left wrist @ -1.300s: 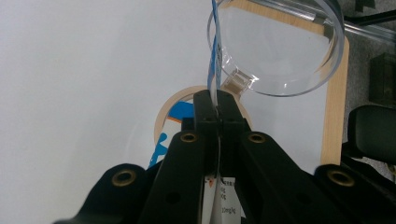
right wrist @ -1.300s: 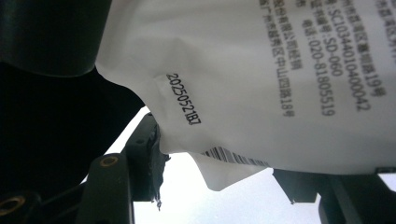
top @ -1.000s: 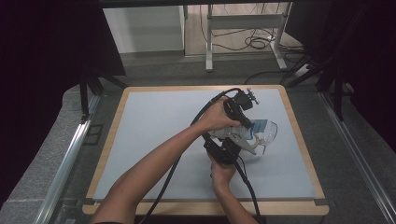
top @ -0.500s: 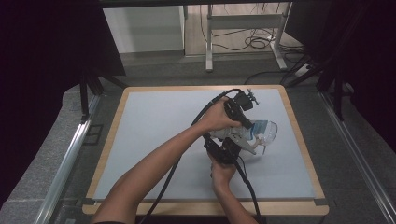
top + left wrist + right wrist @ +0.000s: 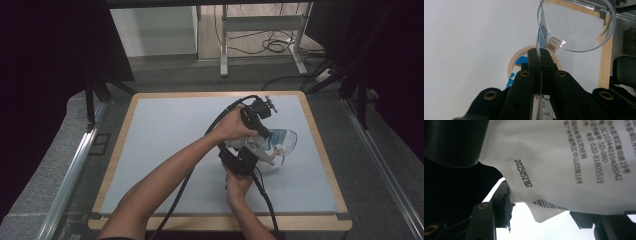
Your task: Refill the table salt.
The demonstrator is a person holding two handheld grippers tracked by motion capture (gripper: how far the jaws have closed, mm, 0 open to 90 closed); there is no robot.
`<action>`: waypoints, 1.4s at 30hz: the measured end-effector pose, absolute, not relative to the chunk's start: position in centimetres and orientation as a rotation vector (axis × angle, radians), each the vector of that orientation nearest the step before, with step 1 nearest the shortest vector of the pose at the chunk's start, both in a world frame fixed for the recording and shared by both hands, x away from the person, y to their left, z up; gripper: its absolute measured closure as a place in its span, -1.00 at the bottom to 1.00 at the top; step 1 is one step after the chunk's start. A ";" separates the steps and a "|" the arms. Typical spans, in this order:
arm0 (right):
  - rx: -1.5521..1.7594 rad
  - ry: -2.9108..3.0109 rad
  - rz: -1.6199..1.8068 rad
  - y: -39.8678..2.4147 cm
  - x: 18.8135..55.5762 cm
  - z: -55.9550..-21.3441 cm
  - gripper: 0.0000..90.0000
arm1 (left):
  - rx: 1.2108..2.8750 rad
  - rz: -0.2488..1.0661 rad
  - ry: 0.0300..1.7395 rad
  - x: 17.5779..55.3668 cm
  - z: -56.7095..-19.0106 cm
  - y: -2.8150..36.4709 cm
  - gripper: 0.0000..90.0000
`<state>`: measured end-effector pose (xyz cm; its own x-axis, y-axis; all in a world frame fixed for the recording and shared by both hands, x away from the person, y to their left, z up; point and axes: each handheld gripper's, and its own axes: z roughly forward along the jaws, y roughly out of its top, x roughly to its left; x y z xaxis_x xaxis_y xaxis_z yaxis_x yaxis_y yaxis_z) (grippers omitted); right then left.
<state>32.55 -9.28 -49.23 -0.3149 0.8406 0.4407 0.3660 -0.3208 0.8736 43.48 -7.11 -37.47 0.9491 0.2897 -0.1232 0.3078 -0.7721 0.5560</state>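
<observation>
Clear plastic, printed paper, matt board

The round clear plastic container [image 5: 584,27] is glossy and smooth; its white printed label [image 5: 564,162] looks like thin creased paper, perhaps film. The pale grey table mat [image 5: 165,135] is matt, edged by a light wooden frame [image 5: 215,94]. The black gripper jaws are matt plastic.

I can read some print on the white label [image 5: 574,165] in the right gripper view. The label is turned, so the print runs sideways. One black number stands alone: 2025052187, though I am not sure of its last two marks. Other lines show SC10344010400042, SD-060 and 020-81805519, with Chinese words I cannot read well. A barcode [image 5: 551,204] sits at the label's lower edge. In the left gripper view, the small print is too blurry to read.
</observation>
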 end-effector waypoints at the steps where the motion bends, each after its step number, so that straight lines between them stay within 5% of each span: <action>1: 1.538 1.533 1.670 -9.3 32.5 -49.2 -0.05 | 2.501 -0.040 0.422 43.5 -37.5 -7.1 1.00; 42: 1.528 1.531 1.670 -9.2 32.6 -49.1 -0.03 | 2.504 -0.030 0.424 43.4 -37.4 -7.1 1.00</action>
